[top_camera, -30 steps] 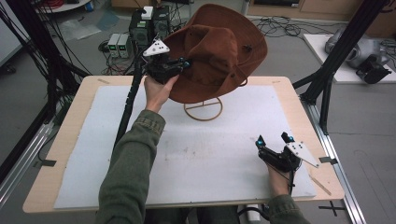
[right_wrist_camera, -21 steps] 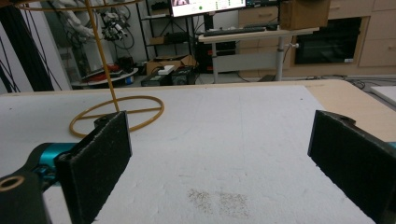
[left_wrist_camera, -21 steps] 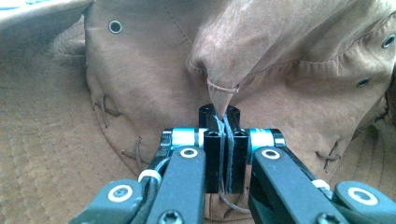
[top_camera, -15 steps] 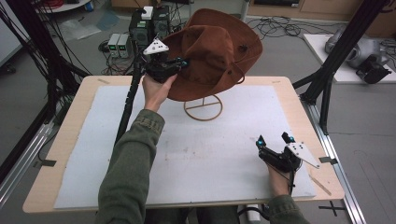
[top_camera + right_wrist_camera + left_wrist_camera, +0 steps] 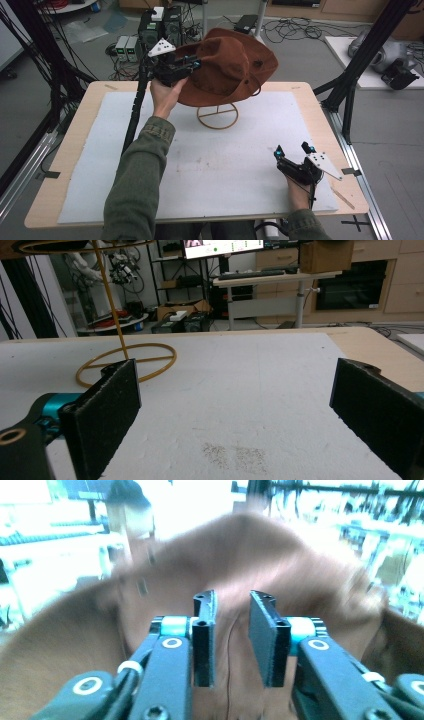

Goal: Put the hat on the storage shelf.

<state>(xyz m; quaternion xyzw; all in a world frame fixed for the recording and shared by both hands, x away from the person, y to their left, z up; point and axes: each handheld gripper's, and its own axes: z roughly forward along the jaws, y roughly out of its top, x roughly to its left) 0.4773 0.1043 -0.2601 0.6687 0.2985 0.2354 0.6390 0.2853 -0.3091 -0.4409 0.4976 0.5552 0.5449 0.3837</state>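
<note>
- The wooden table (image 5: 320, 107) carries a white mat (image 5: 225, 170) over most of its top; everything below I place relative to the wire stand.
- My brown wide-brimmed hat (image 5: 227, 67) sits above the wire stand, tilted, its crown toward the far side and its brim hanging down over the stand's upper part. In my left gripper view the hat (image 5: 280, 570) is a blurred brown surface right beyond my jaws.
- My left arm, in a green sleeve (image 5: 137, 185), reaches from the near edge of the table up to the left of the stand.
- The wire stand (image 5: 217, 116) is a thin gold ring base resting on the mat at its far middle, with an upright rod; in my right gripper view the stand (image 5: 127, 360) is ahead and to the left, and its top ring touches the upper edge of the frame.
- My left gripper (image 5: 186, 67) is held up high, left of the stand, at the hat's brim. In its own view my left gripper (image 5: 233, 630) has its jaws a narrow gap apart, with hat fabric behind and between them; I cannot tell whether they pinch the brim.
- My right gripper (image 5: 292, 150) rests low on the mat, well apart from the stand toward the near right corner. My jaws are spread wide, with bare mat between them.
</note>
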